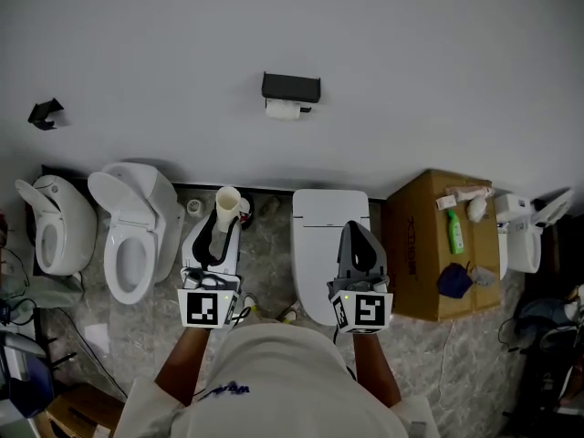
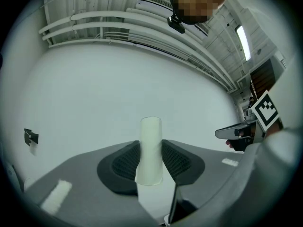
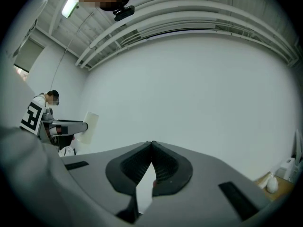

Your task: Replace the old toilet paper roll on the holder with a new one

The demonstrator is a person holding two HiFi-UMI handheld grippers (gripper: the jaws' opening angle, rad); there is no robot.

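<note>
Inspection at this moment: the left gripper (image 1: 223, 219) has its fingers (image 2: 124, 163) set part-open and clamped on the lower body of a pale cream, narrow cylindrical paper roll (image 2: 151, 141), held upright with its hollow end uppermost. The right gripper (image 1: 358, 234) has its fingers (image 3: 165, 164) closed together with nothing between them. The black wall-mounted toilet paper holder (image 1: 290, 87) is well ahead of both grippers, high on the plain white wall, and a white roll (image 1: 284, 109) hangs beneath it. Whether the held cylinder is a spent core or a slim fresh roll cannot be settled from these views. In my judgement, if it is the replacement, the mounted roll must come off first: the right gripper should open and draw it sideways off the bar. The left grip should stay light, since a hollow tube crushes easily, and the bore should be turned level to line up with the bar before sliding on.
</note>
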